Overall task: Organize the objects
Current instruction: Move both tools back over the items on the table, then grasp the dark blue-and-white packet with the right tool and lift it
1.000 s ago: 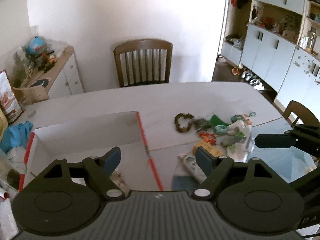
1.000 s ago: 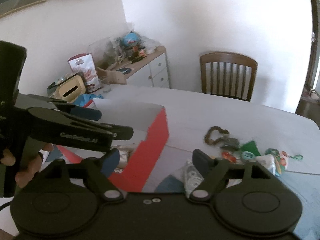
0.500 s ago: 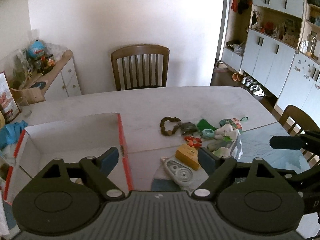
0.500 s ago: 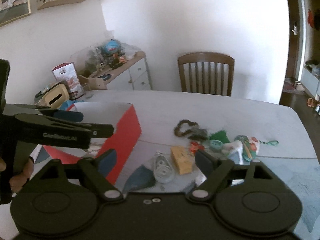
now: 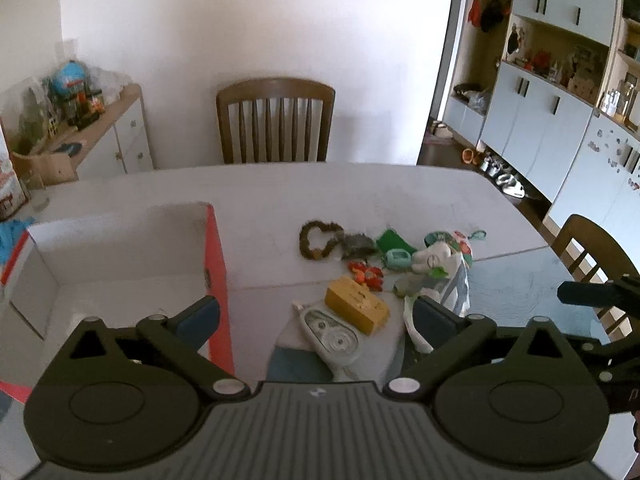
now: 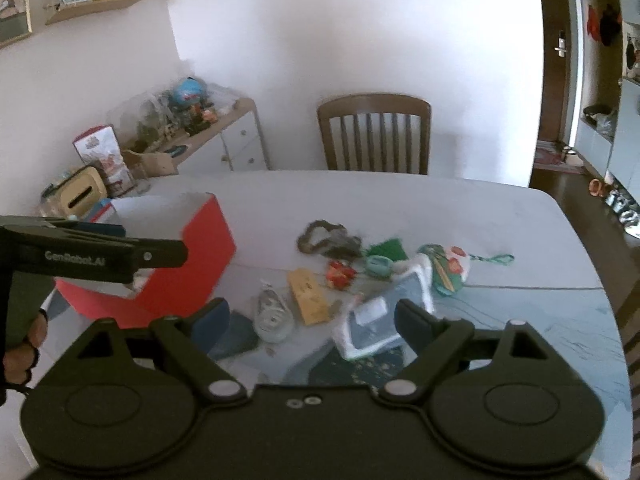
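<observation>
Here both tongs (image 5: 316, 312) (image 6: 310, 316) opening, empty; red box (image 5: 216, 264) left, trinket clutter (image 5: 384, 264) ahead.

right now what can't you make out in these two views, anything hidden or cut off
- Red box: in the left wrist view, the left gripper, empty, jaws opening, covers its floor; contents unknown.
- Same box in the right wrist view: the left gripper crosses in front of it.
- Dark blue item under the white oval case: mostly covered, unidentifiable.
- Yellow box: print too small and blurred.
- Right gripper: empty, jaws opening; in the left view cut by the right edge.
</observation>
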Available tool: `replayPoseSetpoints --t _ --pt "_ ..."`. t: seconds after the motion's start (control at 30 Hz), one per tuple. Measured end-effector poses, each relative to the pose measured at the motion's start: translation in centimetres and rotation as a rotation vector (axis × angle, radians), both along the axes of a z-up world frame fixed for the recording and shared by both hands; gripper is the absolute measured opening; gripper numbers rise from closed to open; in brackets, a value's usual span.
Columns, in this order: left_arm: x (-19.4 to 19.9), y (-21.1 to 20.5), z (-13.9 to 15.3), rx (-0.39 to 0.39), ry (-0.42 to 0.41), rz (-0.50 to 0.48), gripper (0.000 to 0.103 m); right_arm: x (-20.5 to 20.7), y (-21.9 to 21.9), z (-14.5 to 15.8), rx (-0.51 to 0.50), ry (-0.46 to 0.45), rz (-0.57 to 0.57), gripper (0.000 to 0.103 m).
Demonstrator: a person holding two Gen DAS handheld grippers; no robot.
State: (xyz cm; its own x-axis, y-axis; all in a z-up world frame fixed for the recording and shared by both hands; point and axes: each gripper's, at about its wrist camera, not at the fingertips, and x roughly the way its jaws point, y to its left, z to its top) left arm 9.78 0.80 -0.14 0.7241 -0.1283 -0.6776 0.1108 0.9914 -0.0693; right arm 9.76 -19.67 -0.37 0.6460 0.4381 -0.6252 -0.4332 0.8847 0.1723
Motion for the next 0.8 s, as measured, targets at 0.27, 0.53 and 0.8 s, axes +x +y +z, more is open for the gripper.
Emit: replayPoseSetpoints --t 0.27,0.53,0.8 --pt "0.5 -1.7 -3.3 0.047 0.01 -0.021 0.103 1.7 -1.9 -1.5 -0.012 0.028 -0.066 0.09" --pt "2.2 -3.4 -6.7 0.098 0.008 0.015 0.103 4.8 -2.6 -3.2 -0.036 0.056 -0.148 0.089" --pt "4.2 -5.1 -9.8 0.143 0.019 0.048 0.103 8.3 -1.7 -5.5 -0.077 0.096 -0.201 0.089"
